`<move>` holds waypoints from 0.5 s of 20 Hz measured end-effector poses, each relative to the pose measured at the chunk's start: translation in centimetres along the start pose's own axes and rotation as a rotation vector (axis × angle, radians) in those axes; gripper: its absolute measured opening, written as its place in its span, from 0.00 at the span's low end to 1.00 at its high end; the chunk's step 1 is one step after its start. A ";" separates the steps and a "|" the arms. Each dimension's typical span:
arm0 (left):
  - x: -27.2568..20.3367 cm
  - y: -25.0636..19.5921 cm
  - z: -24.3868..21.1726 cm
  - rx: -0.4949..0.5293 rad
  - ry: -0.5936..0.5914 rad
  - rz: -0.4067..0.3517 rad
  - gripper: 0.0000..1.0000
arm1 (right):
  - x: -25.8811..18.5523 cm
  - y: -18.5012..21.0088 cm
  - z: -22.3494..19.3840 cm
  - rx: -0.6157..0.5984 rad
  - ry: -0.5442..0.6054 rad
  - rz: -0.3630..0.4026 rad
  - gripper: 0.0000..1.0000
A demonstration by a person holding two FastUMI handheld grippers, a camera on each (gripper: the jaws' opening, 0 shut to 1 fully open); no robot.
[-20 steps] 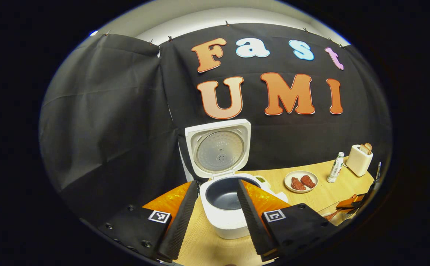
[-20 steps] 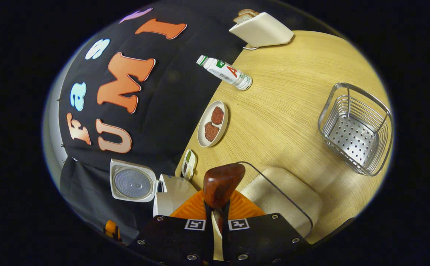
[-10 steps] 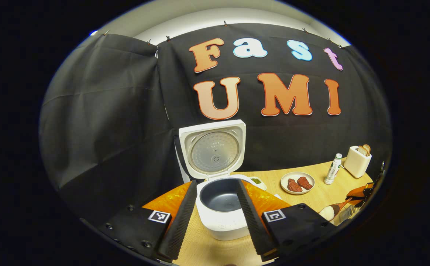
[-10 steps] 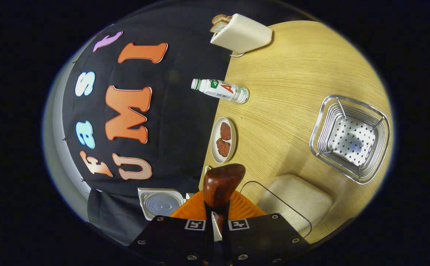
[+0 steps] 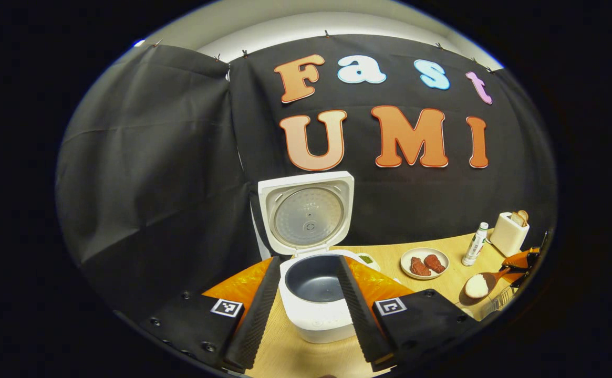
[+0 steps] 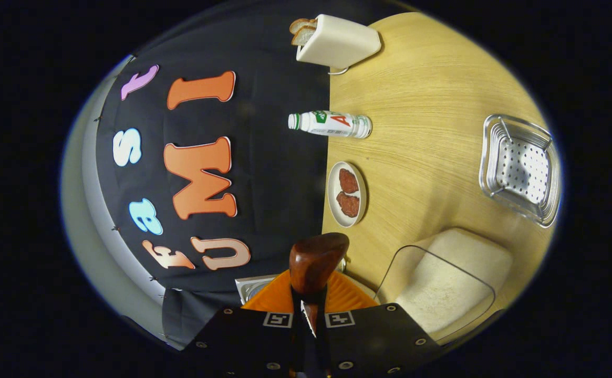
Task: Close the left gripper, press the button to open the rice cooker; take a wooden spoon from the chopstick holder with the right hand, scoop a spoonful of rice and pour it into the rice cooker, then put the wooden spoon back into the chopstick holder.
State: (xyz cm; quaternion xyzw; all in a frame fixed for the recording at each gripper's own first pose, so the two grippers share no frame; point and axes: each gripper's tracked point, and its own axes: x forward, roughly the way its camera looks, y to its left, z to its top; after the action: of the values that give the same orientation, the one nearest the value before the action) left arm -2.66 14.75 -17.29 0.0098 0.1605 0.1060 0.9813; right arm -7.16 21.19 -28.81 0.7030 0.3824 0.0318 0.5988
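Observation:
The white rice cooker [image 5: 319, 315] stands open, lid [image 5: 307, 214] upright and the dark inner pot [image 5: 313, 277] bare. My left gripper [image 5: 306, 310] hangs open in front of it, one finger on each side of the pot in the image. In the left gripper view, a wooden spoon [image 5: 478, 286] heaped with white rice hovers at the right over the table, held by my right gripper [image 5: 521, 262]. In the right gripper view, that gripper [image 6: 308, 302] is shut on the spoon's handle and the bowl's brown underside [image 6: 317, 261] faces me. The metal chopstick holder [image 6: 521, 169] sits at the right.
A clear box of rice [image 6: 450, 283] lies just right of the spoon. A plate of meat [image 6: 346, 193], a bottle [image 6: 332, 124] and a toaster with bread [image 6: 334, 41] line the table's back edge. A small green dish [image 5: 367, 258] sits beside the cooker.
The right gripper has lifted the spoon, now heaped with rice, out of the clear box and carried it leftward. The left gripper has barely shifted.

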 end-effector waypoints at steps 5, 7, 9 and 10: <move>-0.4 2.6 -0.3 -0.014 -0.011 0.041 0.77 | 2.9 3.4 -3.0 0.006 0.059 0.038 0.08; -0.7 3.9 -0.4 -0.016 -0.017 0.063 0.77 | 4.3 4.8 -4.6 0.007 0.092 0.052 0.08; -1.1 5.5 -0.2 -0.013 -0.028 0.086 0.77 | 6.1 6.2 -6.5 0.007 0.126 0.066 0.08; -1.4 6.3 -0.1 -0.012 -0.039 0.104 0.77 | 6.9 6.9 -7.4 0.000 0.140 0.071 0.08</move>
State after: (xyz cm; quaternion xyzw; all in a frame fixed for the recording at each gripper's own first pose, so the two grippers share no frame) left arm -5.31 20.63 -16.65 0.0145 0.1398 0.1575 0.9775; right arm -2.54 31.29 -23.60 0.7122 0.3983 0.1019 0.5689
